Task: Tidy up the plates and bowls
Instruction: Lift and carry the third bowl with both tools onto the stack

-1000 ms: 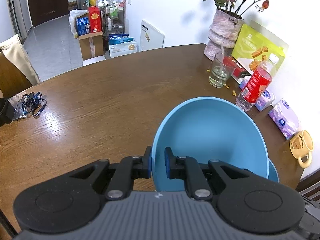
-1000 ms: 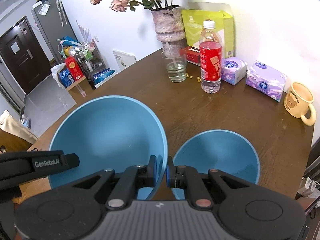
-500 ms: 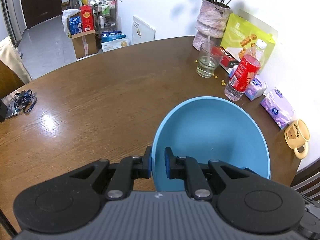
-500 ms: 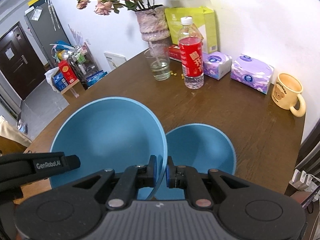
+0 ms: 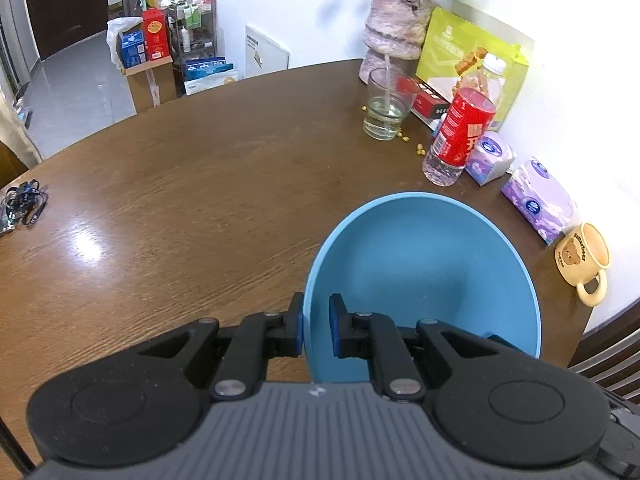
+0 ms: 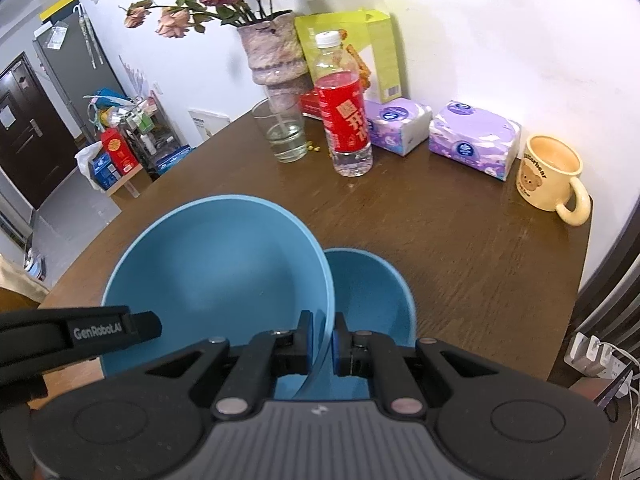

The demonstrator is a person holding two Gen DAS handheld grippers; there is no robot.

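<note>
Large blue bowl (image 6: 216, 268), smooth, empty; left fingers (image 5: 296, 330), right fingers (image 6: 342, 344) clamp rim.

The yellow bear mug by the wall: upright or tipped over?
Upright: the yellow bear mug stands on its base on the wooden table, mouth up.

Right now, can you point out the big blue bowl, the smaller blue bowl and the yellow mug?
big blue bowl (image 6: 216, 280), right wrist view, on its inside floor.
smaller blue bowl (image 6: 372, 300), right wrist view, on its inner wall.
yellow mug (image 6: 538, 178), right wrist view, on its outer side by the bear print.
</note>
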